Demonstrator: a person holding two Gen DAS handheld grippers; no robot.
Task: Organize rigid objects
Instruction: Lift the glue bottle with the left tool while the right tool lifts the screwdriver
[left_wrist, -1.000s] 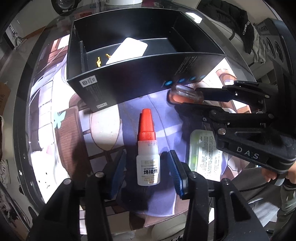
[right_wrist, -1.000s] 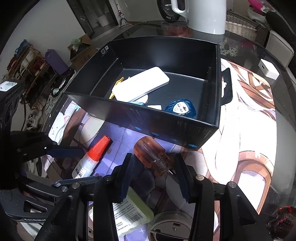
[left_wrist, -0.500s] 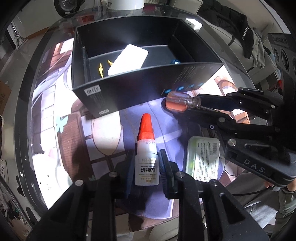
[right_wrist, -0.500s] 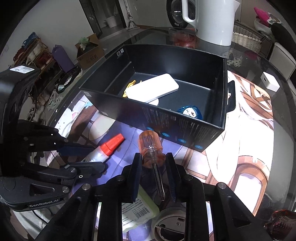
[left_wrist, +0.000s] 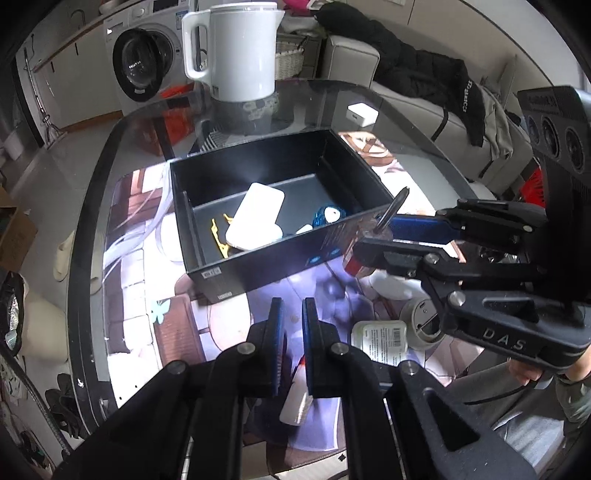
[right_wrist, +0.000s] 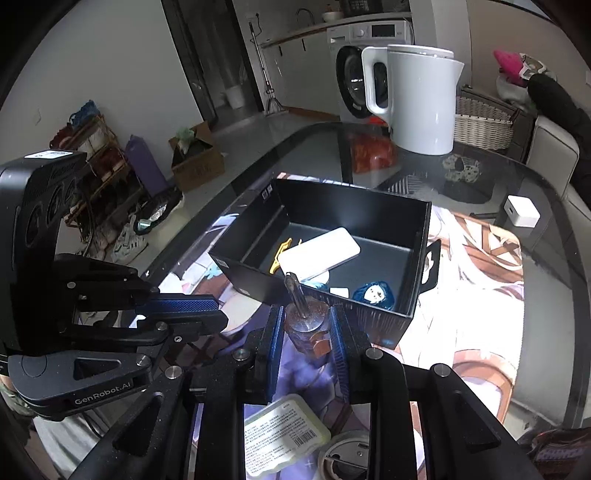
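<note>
Left hand-held gripper (left_wrist: 291, 317): pitched steeply down over the near part of the worktop (left_wrist: 332, 99), its jaws drawn narrow after just closing, gripping the glue bottle (left_wrist: 295, 400).
Glue bottle: white body hangs below and behind the blue pads, near the bottom of the left wrist view; a sliver of its red cap shows between the pads. Its long axis runs roughly along the fingers, cap toward the far side; it looks lifted off the printed mat (left_wrist: 177, 325).
Right hand-held gripper (right_wrist: 304, 325): also tilted down, reaching in from the right, jaws just closed and clamped on the screwdriver (right_wrist: 306, 325).
Screwdriver: clear orange handle sits between the two pads; the metal shaft sticks up and away toward the black box (left_wrist: 266, 266), its tip showing against the box's near wall. Long axis runs from handle near the camera to tip on the far side.
Hand: a bit of the person's hand (left_wrist: 524, 371) shows at the rear of the right tool, at the right edge of the left wrist view.
Black box: open, on the mat in the middle of the worktop, far side of both tools; a white flat case (right_wrist: 319, 253), a yellow piece (right_wrist: 280, 253) and a blue-haired doll head (right_wrist: 375, 295) lie inside.
Near items: a pale green tin (right_wrist: 284, 435) and a round white device (left_wrist: 421, 321) lie on the mat under the right tool.
Far edge: a white kettle (right_wrist: 417, 99) stands upright.
</note>
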